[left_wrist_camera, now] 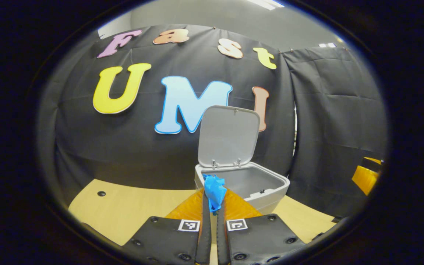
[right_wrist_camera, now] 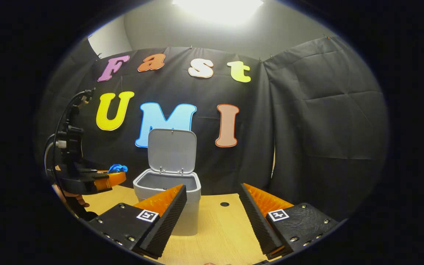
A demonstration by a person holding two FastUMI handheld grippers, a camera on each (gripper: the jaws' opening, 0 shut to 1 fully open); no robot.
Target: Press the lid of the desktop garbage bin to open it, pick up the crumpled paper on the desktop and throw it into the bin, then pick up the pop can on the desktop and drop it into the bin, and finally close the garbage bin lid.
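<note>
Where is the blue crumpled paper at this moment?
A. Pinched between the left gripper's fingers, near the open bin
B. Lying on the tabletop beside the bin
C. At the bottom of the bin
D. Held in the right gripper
A: the left gripper is closed on the crumpled paper just short of the bin, whose lid stands open.

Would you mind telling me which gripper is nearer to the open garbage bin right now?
Left. The left gripper, shut on the blue crumpled paper, is raised beside the garbage bin rim. The right gripper is open, farther back over the desktop.
</note>
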